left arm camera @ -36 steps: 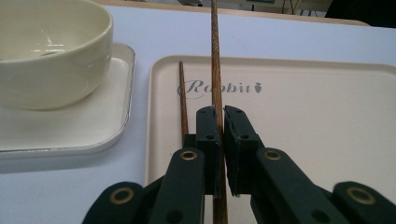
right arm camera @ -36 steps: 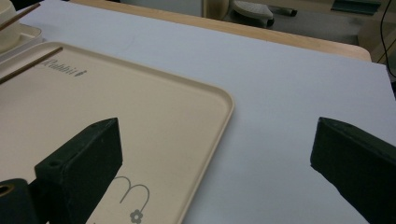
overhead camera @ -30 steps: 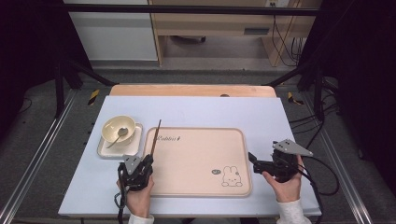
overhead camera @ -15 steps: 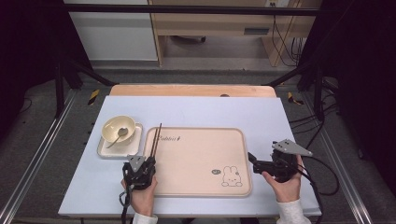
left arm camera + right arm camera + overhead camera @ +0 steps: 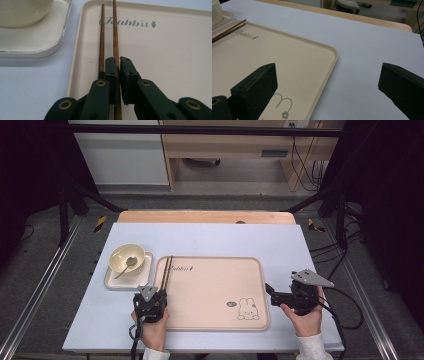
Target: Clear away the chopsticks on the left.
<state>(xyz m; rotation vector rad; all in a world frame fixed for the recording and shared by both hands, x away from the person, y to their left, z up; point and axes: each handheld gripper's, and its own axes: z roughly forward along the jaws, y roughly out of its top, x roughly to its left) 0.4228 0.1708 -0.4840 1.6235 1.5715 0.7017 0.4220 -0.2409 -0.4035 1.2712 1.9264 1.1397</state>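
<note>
Wooden chopsticks (image 5: 108, 32) lie along the left edge of the beige tray (image 5: 215, 320), and your left gripper (image 5: 119, 65) is clamped on one of them. Next, I judge, you set them flat and release; your right gripper (image 5: 327, 82) waits wide open.

I'm pinching one of two brown wooden chopsticks (image 5: 115, 37) in my left gripper (image 5: 119, 62) — jaws nearly meeting — lying on the beige rabbit-print tray (image 5: 162, 57), beside a cream square plate (image 5: 37, 42).
</note>
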